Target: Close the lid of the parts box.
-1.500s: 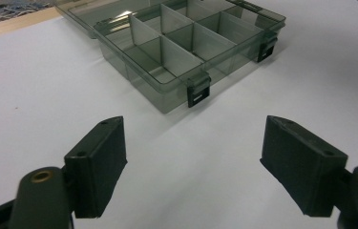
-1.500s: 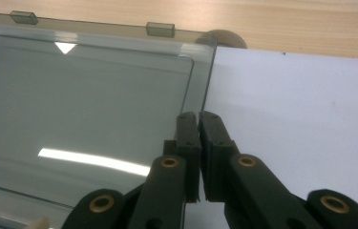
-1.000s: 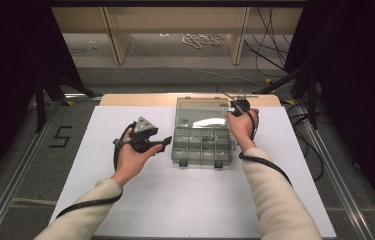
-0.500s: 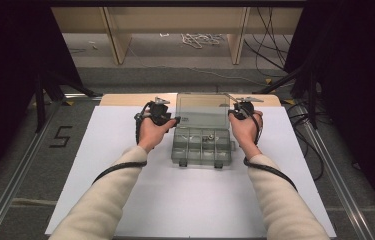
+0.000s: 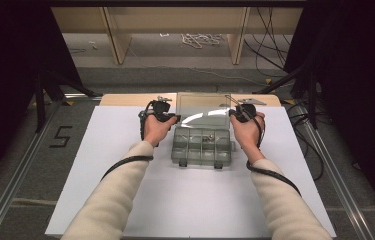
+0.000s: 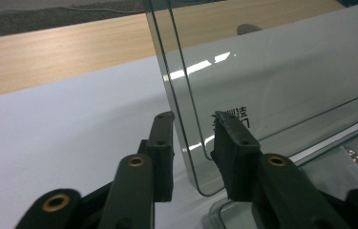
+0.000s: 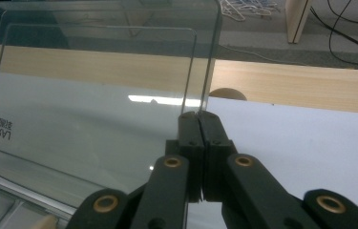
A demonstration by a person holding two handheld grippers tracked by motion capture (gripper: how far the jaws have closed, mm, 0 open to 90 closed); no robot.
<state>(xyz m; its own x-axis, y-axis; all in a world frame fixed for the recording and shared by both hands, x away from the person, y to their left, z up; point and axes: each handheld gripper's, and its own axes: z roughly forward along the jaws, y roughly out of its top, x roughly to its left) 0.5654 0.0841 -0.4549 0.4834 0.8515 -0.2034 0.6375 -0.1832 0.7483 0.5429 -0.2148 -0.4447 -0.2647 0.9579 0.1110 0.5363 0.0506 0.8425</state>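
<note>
A clear plastic compartment box sits mid-table with its transparent lid swung up. My left gripper is at the lid's left edge. In the left gripper view the lid edge passes between the jaws of the left gripper, which stand open with a gap on the left side. My right gripper is at the lid's right edge. In the right gripper view the right gripper is shut on the lid at its corner edge.
A white sheet covers the table, with a bare wooden strip along the far edge. Small metal parts lie in one compartment. Cables lie on the floor beyond the table. A "5" mark is on the floor at left.
My left gripper moved forward and right, from beside the box to the lid's left edge. The right gripper stayed on the lid's right edge.
</note>
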